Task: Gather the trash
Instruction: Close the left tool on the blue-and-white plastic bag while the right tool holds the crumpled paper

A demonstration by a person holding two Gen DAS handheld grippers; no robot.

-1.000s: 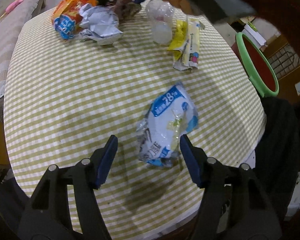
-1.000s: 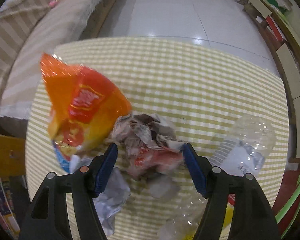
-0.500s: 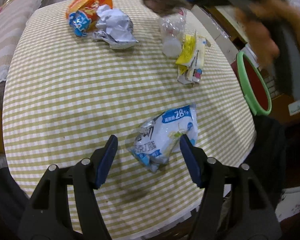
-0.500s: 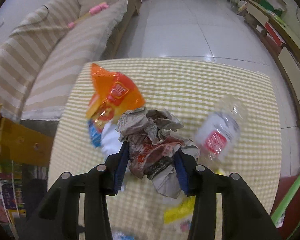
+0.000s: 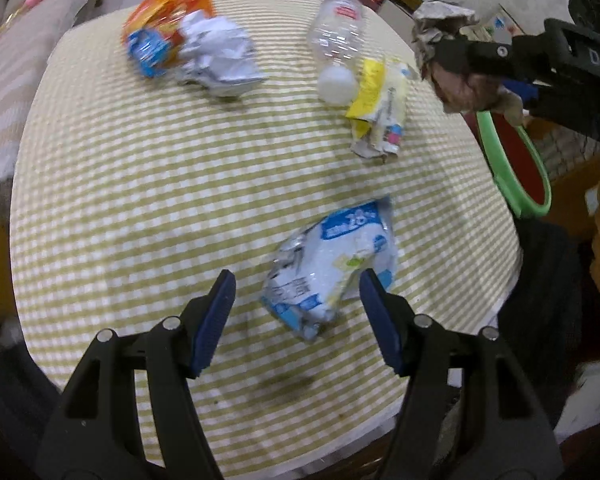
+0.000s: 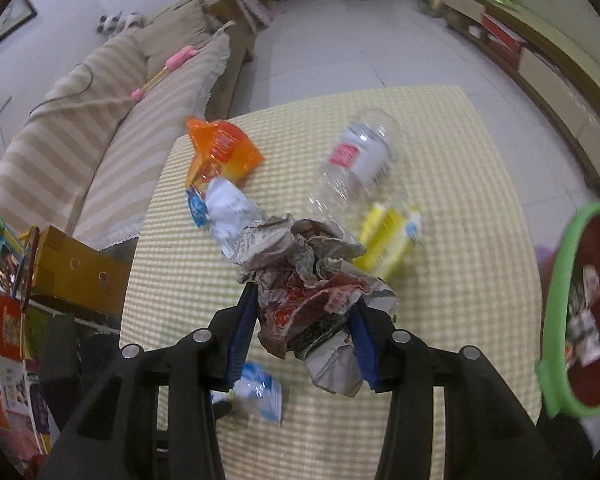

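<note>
My right gripper [image 6: 304,300] is shut on a crumpled newspaper wad [image 6: 312,280] and holds it in the air above the checked table [image 5: 160,200]. In the left wrist view the same wad [image 5: 440,28] hangs at the table's right edge, close to the green-rimmed red bin [image 5: 512,168]. My left gripper [image 5: 297,280] is open and points down over a blue-and-white plastic bag [image 5: 332,264]. The bag lies flat between its fingers, nearer the right finger, and the pads do not press on it.
On the far side of the table lie an orange snack bag [image 5: 172,8], a white crumpled paper [image 5: 220,56], a clear plastic bottle [image 5: 336,40] and a yellow wrapper [image 5: 380,108]. The bin [image 6: 556,300] holds some scraps. A striped sofa [image 6: 80,140] stands beyond the table.
My right gripper closed on the newspaper wad, lifted it off the table and carried it right toward the bin. The bottle shifted a little. My left gripper stayed open over the bag.
</note>
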